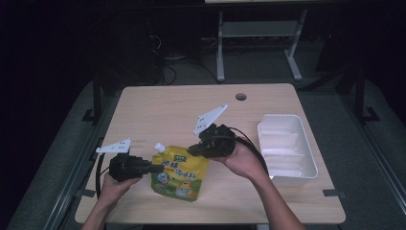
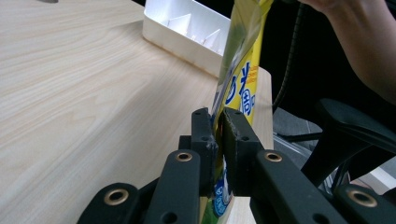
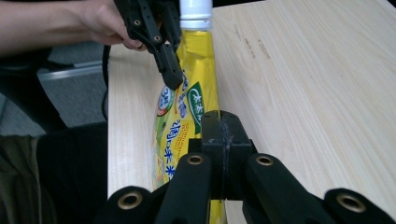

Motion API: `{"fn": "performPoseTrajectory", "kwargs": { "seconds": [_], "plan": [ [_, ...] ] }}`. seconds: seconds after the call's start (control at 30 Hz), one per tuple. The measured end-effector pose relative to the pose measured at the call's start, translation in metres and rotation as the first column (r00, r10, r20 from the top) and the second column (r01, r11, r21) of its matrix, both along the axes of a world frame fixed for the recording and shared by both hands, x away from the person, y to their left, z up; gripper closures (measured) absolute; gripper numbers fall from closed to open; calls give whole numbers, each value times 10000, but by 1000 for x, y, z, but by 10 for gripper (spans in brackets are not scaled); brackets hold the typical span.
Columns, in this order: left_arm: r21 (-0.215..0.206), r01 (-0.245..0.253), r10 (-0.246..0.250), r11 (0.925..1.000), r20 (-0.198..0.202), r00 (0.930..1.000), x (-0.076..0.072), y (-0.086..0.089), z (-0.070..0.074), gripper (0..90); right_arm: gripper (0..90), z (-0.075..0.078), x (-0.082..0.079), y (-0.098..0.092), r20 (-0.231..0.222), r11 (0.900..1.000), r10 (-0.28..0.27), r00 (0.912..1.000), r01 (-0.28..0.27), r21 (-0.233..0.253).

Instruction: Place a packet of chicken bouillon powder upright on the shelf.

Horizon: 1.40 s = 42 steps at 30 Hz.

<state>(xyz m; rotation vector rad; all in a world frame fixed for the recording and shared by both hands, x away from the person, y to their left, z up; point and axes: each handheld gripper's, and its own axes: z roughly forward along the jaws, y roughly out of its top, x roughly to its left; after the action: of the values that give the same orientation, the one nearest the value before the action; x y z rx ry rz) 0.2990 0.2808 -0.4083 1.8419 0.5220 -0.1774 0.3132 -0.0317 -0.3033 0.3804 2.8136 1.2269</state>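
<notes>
A yellow and green spouted pouch with a white cap is held upright over the near part of the table, between both grippers. My left gripper is shut on the pouch's left edge; in the left gripper view its jaws pinch the yellow pouch. My right gripper is shut on the pouch's upper right edge. In the right gripper view the jaws clamp the pouch below the cap, and the left gripper grips the far side.
A white empty tray stands at the right side of the wooden table; it also appears in the left gripper view as a tray. A small round hole lies near the far edge. A black chair sits beyond the near edge.
</notes>
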Motion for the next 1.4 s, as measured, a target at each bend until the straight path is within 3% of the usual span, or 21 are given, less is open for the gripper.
{"fn": "performPoseTrajectory", "kwargs": {
  "seconds": [0.1, 0.23, 0.3, 0.43, 0.53, 0.57, 0.77, 0.8, 0.9, 1.03, 1.1, 1.3, 1.4],
  "plan": [
    [33, 50, -51, 10000, 108, 9999, -1, 0, 1, 845, 844, -3, 3, -4, -272, 9996, -121, 9996, 127, 249],
    [39, 54, -55, 10000, 89, 9999, 0, 2, -1, 852, 629, -16, 8, -12, -677, 9963, -517, 9964, 561, 654],
    [47, 23, -23, 10000, 54, 10000, 0, 3, -1, 852, 605, -20, 8, -15, -776, 9949, -548, 9955, 610, 807],
    [45, 10, -10, 10000, 94, 10000, 0, 4, -2, 851, 557, -39, 8, -27, -1337, 9821, -859, 9873, 1064, 1552],
    [69, -9, 8, 10000, 121, 9999, -1, 4, -1, 851, 555, -45, 8, -30, -1499, 9780, -870, 9849, 1131, 1755],
    [64, -24, 24, 10000, 136, 9999, -1, 4, -2, 850, 577, -50, 7, -30, -1490, 9728, -992, 9839, 1274, 1935],
    [46, -136, 136, 9999, 163, 9998, -2, 5, -1, 848, 647, -62, 7, -27, -1638, 9636, -991, 9815, 1357, 2303],
    [39, -154, 153, 9999, 167, 9997, -2, 5, -1, 848, 665, -67, 8, -25, -1859, 9579, -977, 9777, 1430, 2488],
    [17, -137, 137, 9999, 188, 9997, -2, 5, -2, 848, 669, -71, 8, -22, -1999, 9560, -973, 9750, 1474, 2535],
    [71, -182, 181, 9998, 172, 9997, -3, 6, -2, 847, 690, -79, 10, -20, -2425, 9389, -924, 9657, 1656, 3018],
    [101, -246, 245, 9996, 159, 9996, -3, 6, -2, 845, 704, -83, 13, -19, -2794, 9285, -898, 9560, 1818, 3239],
    [108, -339, 337, 9994, 128, 9993, -2, 8, -3, 843, 729, -82, 14, -17, -3039, 9199, -934, 9481, 1989, 3379],
    [111, -316, 315, 9994, 123, 9994, -3, 9, -2, 842, 769, -82, 13, -16, -3021, 9201, -867, 9493, 1926, 3410]
  ]
}}
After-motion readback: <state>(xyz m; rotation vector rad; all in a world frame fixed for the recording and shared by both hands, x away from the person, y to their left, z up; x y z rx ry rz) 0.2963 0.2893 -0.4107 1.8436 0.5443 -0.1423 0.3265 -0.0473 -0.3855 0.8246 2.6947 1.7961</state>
